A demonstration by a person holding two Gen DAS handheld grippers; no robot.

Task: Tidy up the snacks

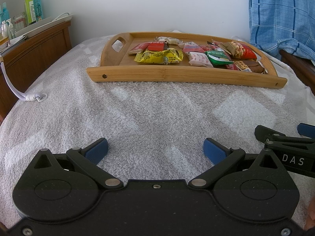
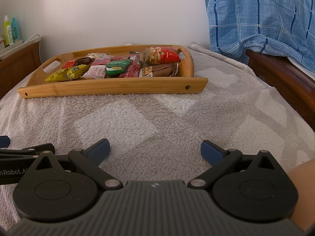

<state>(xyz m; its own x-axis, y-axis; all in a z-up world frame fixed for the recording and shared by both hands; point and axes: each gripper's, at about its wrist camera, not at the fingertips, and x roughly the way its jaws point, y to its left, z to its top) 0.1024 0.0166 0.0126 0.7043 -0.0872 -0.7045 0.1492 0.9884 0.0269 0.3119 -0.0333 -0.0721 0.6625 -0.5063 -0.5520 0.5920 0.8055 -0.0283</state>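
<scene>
both grippers hover low over the near part of a grey towel [image 1: 149, 108], side by side: the left gripper [image 1: 155, 147] and the right gripper [image 2: 155, 149] each have their jaws spread wide with nothing between them. farther off on the towel lies a bamboo tray [image 1: 167, 73] holding the snacks: a yellow packet [image 1: 157, 56] at its near left, a green packet [image 1: 217, 57] in the middle, a red peanut bag [image 2: 163, 56] at the far right. left of it stands a wooden cabinet [image 1: 33, 47] with bottles [image 1: 32, 6]; a blue plaid cloth [image 2: 261, 17] hangs on the right.
</scene>
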